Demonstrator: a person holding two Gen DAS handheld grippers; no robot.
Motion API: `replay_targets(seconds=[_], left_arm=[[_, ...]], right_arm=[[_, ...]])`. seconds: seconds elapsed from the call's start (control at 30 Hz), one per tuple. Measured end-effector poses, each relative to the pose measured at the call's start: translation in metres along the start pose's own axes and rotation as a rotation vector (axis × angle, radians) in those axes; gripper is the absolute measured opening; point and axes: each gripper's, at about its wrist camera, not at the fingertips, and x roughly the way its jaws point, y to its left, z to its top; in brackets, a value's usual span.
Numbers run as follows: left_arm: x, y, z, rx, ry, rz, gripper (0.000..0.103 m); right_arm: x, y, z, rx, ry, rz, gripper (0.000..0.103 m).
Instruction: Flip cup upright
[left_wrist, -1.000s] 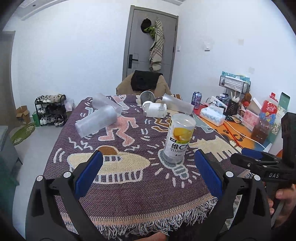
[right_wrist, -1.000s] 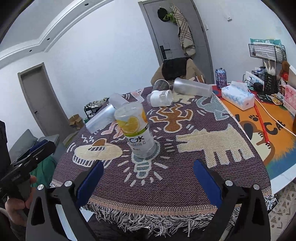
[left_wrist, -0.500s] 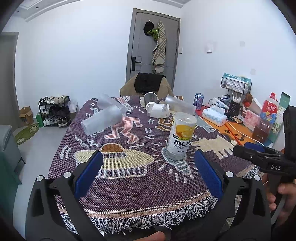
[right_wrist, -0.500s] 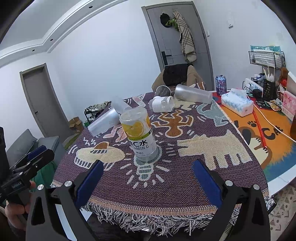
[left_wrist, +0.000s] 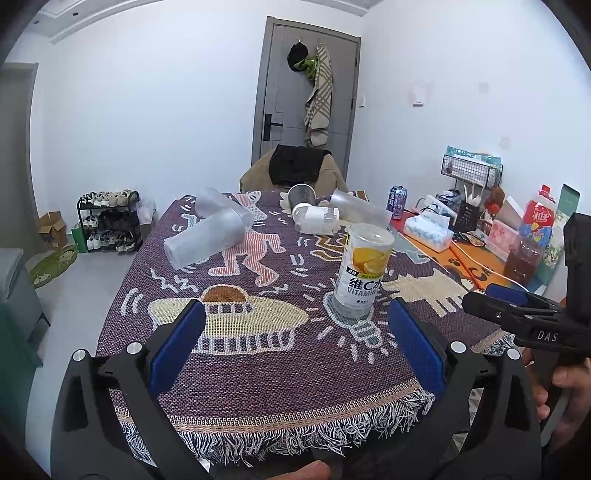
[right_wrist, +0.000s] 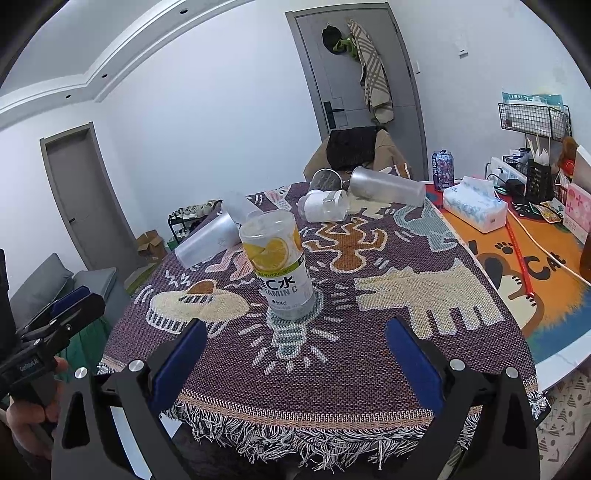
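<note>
Both the left gripper (left_wrist: 295, 332) and right gripper (right_wrist: 291, 347) have jaws spread wide, holding nothing. The cup (left_wrist: 362, 271) stands inverted on the desk (left_wrist: 258, 376) ahead, beyond the jaws, free for grasping.

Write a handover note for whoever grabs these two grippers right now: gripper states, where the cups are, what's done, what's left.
Left gripper: open, empty, at the near table edge.
Right gripper: open, empty, same edge.
Clear lemon-print Vitamin C cup: stands on end on the purple patterned cloth, ahead of both grippers; which end is up is unclear.
Frosted plastic cup, white lidded cup and long frosted tumbler: lying on their sides farther back.
Left: stand those up.
</note>
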Motion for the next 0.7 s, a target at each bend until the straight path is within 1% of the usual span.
replay_targets(seconds=[0.7], left_arm=[[-0.0020,0.0002,0.0015,-0.002,-0.001,-0.002,0.098]], right_arm=[[-0.0006,0.0027,-0.0006,-0.005,0.001,-0.003,0.095]])
